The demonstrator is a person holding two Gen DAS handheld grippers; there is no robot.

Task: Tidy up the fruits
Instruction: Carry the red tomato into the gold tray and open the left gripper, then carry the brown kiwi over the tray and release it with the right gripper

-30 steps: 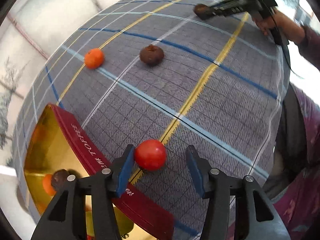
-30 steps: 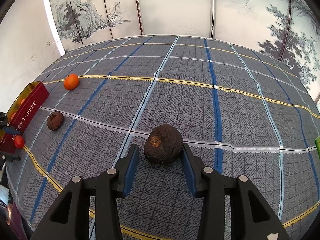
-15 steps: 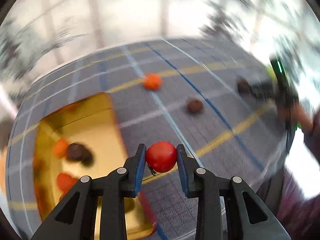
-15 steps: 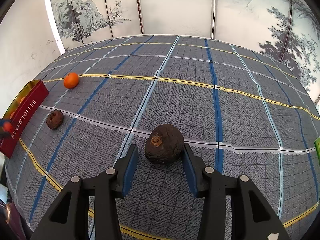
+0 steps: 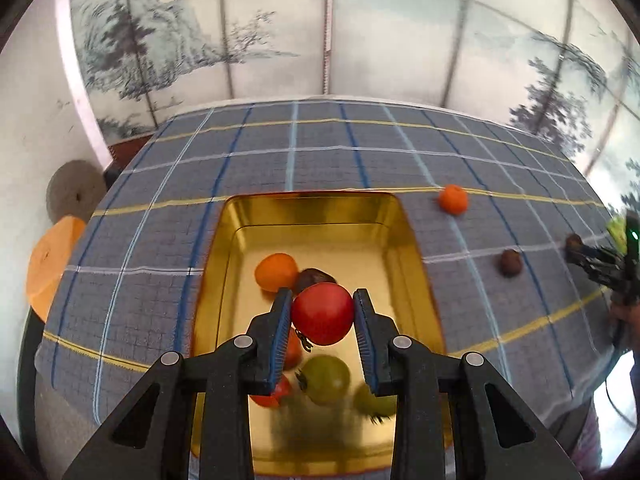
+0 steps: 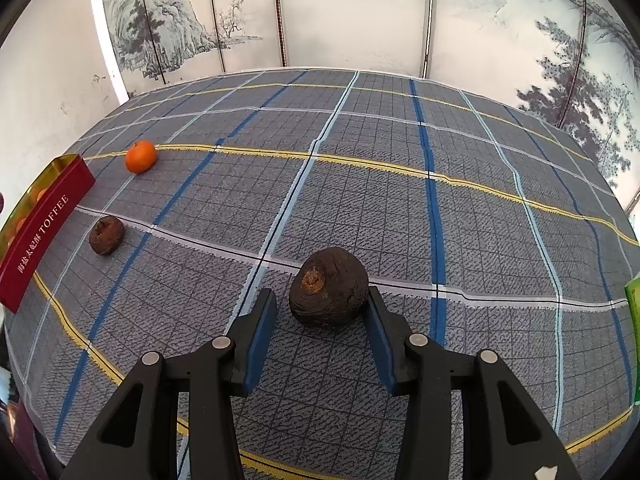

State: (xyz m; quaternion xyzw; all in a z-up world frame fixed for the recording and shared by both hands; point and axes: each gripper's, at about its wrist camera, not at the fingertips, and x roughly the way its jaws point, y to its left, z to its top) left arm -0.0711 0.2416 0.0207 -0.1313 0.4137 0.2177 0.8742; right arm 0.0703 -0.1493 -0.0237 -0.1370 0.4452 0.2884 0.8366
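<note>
Table (image 6: pixel 400 208) covered in grey plaid cloth with blue, white and yellow lines. Behind it, folding screen (image 6: pixel 352 12) painted with misty trees and mountains. White wall (image 6: pixel 52 68) at left, scuffed.

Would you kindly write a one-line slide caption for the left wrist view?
Left tool shut on a red tomato above the gold tin holding other fruit.

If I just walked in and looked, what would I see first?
First you'd spot the shiny red tomato pinched in the left gripper, held above the gold tin that already has fruit lying in it. Next, the big wrinkly dark brown fruit sitting on the checked cloth between the fingers of the right gripper, with a gap on one side. Farther off, a bright orange fruit lies alone on the cloth.
</note>
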